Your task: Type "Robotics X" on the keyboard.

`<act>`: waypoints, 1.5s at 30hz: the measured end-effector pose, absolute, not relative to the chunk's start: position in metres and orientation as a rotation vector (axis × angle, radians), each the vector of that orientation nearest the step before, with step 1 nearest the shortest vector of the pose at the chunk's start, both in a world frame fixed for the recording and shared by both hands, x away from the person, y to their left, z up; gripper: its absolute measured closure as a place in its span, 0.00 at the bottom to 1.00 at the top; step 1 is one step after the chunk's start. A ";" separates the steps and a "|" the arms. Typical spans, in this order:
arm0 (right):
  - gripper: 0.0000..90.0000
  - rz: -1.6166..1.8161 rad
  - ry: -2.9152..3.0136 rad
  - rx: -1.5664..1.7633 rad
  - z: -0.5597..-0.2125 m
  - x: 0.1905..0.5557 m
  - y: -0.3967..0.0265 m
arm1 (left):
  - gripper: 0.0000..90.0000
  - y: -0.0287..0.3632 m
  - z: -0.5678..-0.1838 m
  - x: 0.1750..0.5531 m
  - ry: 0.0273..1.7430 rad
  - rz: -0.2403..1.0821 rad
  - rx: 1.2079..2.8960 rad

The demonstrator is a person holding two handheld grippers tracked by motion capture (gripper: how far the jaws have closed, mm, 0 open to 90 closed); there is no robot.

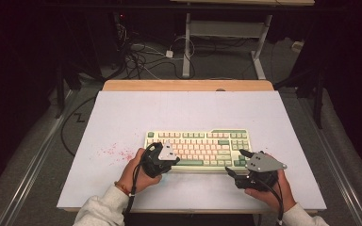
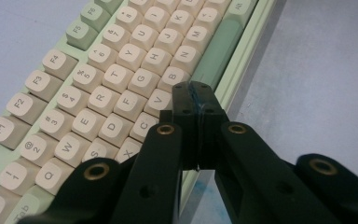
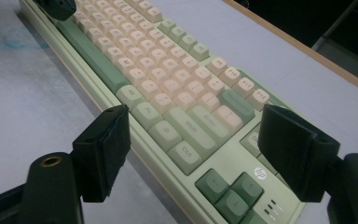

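Near the front middle of the pale grey table [image 1: 122, 117], just ahead of both hands: a cream and sage-green mechanical keyboard [image 1: 198, 141], long side running across, space bar edge toward the person. On the left, left gripper [image 1: 169, 160] held in the left hand [image 1: 139, 172], grey three-cornered plate on top, cable trailing back along the cream sleeve [image 1: 101, 209]. From the left gripper view, 2 black fingers [image 2: 186, 100] pressed flat together with nothing between them, tips hovering at the keyboard's front edge beside the V and B keys and the near end of the green space bar [image 2: 216, 53]; contact with the keys not clear. On the right, right gripper [image 1: 238, 162] held in the right hand [image 1: 268, 190] off the keyboard's front right corner, plate on top, cable running back toward the wrist. From the right gripper view, fingers [image 3: 105, 147] spread wide and gripping nothing, the keyboard's right end lying between and beyond them: Ctrl key [image 3: 184, 156], Shift key, green arrow keys [image 3: 230, 189], a small round logo on the case. Tip of the other gripper at the far end of the key rows, top left of that view. Faint red speckles [image 1: 111, 153] on the table left of the keyboard, a bare wooden strip [image 1: 188, 85] along the table's far edge, tangled cables [image 1: 141, 59] on the floor behind.
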State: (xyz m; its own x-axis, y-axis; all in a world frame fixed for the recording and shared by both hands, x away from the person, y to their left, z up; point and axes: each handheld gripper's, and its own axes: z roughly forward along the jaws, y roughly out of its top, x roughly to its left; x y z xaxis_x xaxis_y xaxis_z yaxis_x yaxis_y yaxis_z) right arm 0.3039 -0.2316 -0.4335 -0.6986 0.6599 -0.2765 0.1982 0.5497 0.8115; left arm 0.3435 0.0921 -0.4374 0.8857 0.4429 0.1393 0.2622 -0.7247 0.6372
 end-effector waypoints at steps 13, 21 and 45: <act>0.29 1.059 2.223 0.689 -0.434 0.304 -0.231 | 0.96 0.092 -0.440 0.345 0.519 0.384 2.421; 0.29 1.059 2.224 0.687 -0.434 0.304 -0.231 | 0.97 0.089 -0.449 0.347 0.520 0.373 2.462; 0.29 1.061 2.224 0.688 -0.433 0.304 -0.231 | 0.96 0.098 -0.434 0.345 0.529 0.426 2.392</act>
